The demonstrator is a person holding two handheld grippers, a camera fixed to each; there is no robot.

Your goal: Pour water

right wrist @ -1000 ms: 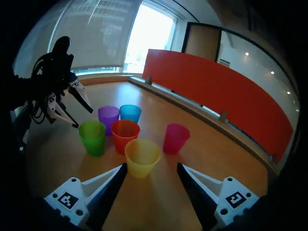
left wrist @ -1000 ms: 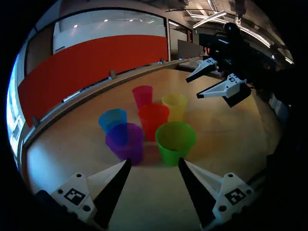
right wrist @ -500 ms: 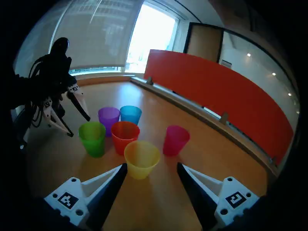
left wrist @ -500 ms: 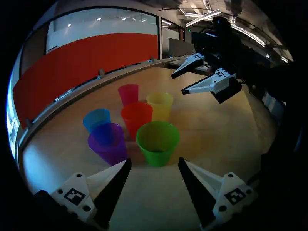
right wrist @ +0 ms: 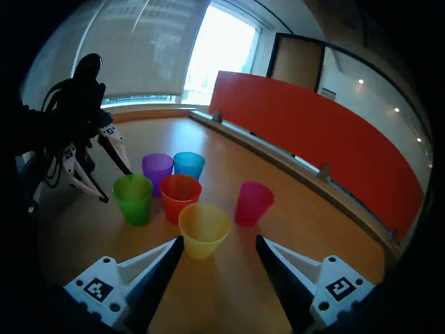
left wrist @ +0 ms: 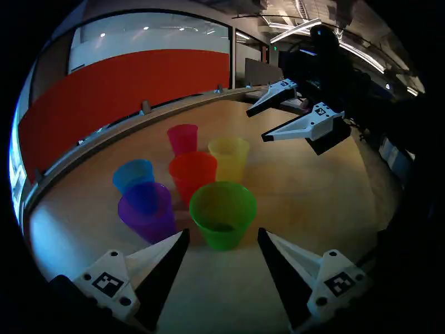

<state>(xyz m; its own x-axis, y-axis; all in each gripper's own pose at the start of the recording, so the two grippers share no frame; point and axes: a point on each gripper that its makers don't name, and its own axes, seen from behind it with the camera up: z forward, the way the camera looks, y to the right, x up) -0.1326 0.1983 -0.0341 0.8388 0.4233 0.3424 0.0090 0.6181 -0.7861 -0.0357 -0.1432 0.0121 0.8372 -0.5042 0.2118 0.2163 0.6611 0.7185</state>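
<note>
Green cup (left wrist: 222,214) is sitting at twelve o'clock of the wide-open left claw (left wrist: 223,230); the right claw (right wrist: 218,237) is gaping too, facing the yellow cup (right wrist: 203,228).

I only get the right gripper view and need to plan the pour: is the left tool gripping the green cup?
Observer: No. In the left gripper view the left tool is open; the green cup stands at the gap between its fingertips, with space on both sides.
Operator: Anything inside that cup?
Observer: A small dark patch at its bottom, perhaps a little liquid; I cannot tell.
Operator: How does my own tool look from there?
Observer: The right tool hangs in the air beyond the yellow cup, fingers pointing toward the cups.
</note>
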